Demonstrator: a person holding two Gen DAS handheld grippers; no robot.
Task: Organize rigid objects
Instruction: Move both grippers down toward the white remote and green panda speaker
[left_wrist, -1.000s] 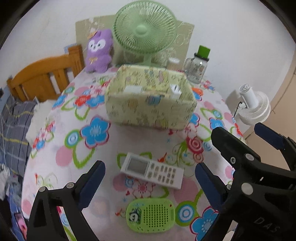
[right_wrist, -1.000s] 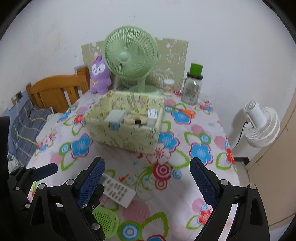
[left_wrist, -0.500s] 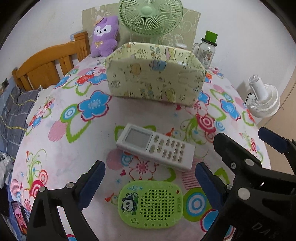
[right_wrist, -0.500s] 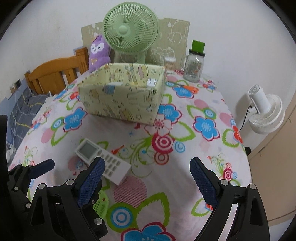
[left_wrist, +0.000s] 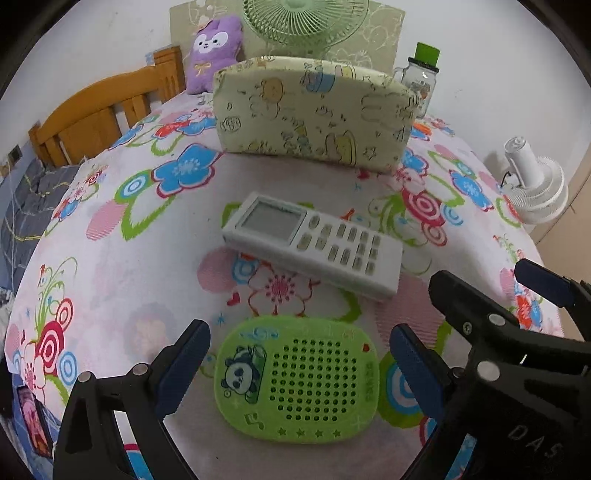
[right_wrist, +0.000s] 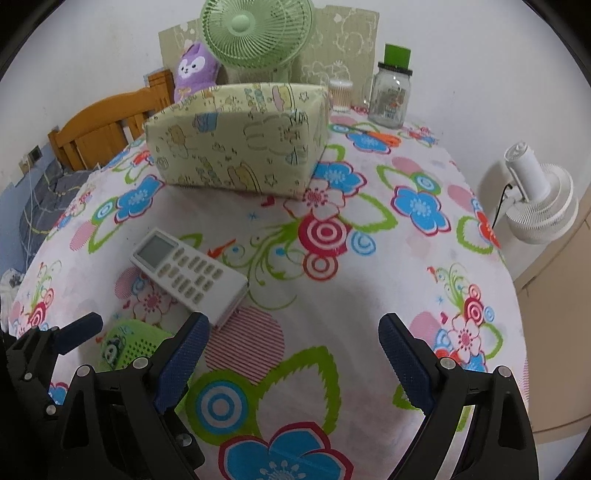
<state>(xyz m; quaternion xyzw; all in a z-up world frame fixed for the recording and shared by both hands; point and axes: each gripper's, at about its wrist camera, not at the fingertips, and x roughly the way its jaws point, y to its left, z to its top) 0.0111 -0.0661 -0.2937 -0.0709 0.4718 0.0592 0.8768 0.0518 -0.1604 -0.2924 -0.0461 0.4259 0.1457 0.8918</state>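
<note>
A green panda speaker (left_wrist: 301, 378) lies on the floral tablecloth between the fingers of my open left gripper (left_wrist: 301, 363), low over the table. A white remote control (left_wrist: 314, 243) lies just beyond it. A pale yellow fabric storage box (left_wrist: 314, 118) stands farther back; its inside is hidden from here. My right gripper (right_wrist: 293, 363) is open and empty over bare cloth, to the right of the remote (right_wrist: 188, 273) and the speaker (right_wrist: 129, 349). The box (right_wrist: 240, 144) stands beyond.
A green desk fan (right_wrist: 255, 33), a purple plush toy (right_wrist: 194, 70), a glass jar with a green lid (right_wrist: 391, 96) and a small container (right_wrist: 340, 94) stand along the back wall. A white fan (right_wrist: 535, 199) is off the table's right edge. A wooden bed frame (left_wrist: 99, 110) is at left.
Both grippers have come down and forward toward the table. The speaker and remote now look larger, with the left gripper's fingers astride the speaker. The box's inside has gone out of sight.
</note>
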